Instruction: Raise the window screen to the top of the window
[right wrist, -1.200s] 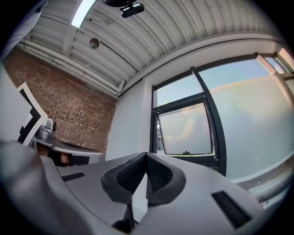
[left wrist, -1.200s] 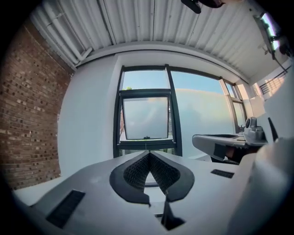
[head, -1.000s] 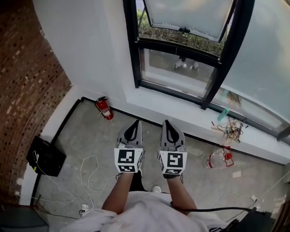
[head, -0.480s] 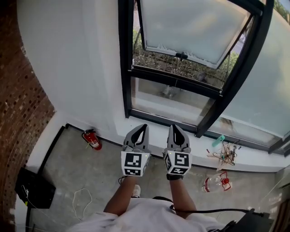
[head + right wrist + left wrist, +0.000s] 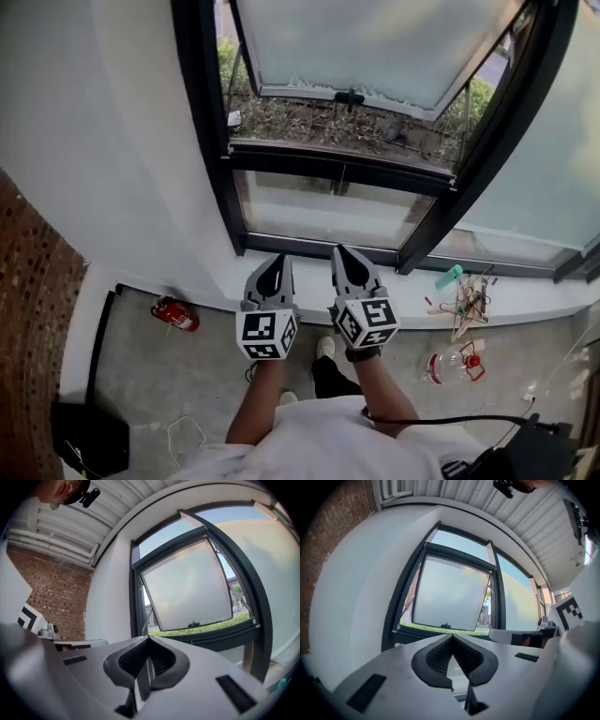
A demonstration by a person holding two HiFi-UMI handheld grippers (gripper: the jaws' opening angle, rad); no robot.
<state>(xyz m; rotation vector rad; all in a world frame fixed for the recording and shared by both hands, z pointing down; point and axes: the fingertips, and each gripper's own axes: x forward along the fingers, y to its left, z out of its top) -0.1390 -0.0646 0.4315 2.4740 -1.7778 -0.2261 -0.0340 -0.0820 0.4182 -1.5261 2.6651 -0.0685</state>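
A black-framed window [image 5: 339,167] fills the wall ahead. Its frosted upper sash [image 5: 375,42] tilts outward, with a small black handle [image 5: 350,97] on its lower edge. Below the crossbar is a fixed pane [image 5: 323,211]. I cannot make out a separate screen. My left gripper [image 5: 278,260] and right gripper [image 5: 340,252] are side by side and level, pointing at the lower pane, short of the sill. Both are shut with nothing between their jaws. The left gripper [image 5: 451,636] faces the sash [image 5: 449,597]. The right gripper [image 5: 147,639] faces the sash [image 5: 187,590] too.
A red fire extinguisher [image 5: 174,314] lies on the floor by the wall at the left, and a black box [image 5: 89,439] sits beside the brick wall [image 5: 28,309]. Small clutter [image 5: 464,305] rests on the sill [image 5: 525,305] at right. A plastic bottle [image 5: 452,366] lies below it.
Both grippers and the person have moved forward toward the window, which now looms larger. The grippers stay shut and side by side. The fire extinguisher and the black box now lie farther left.
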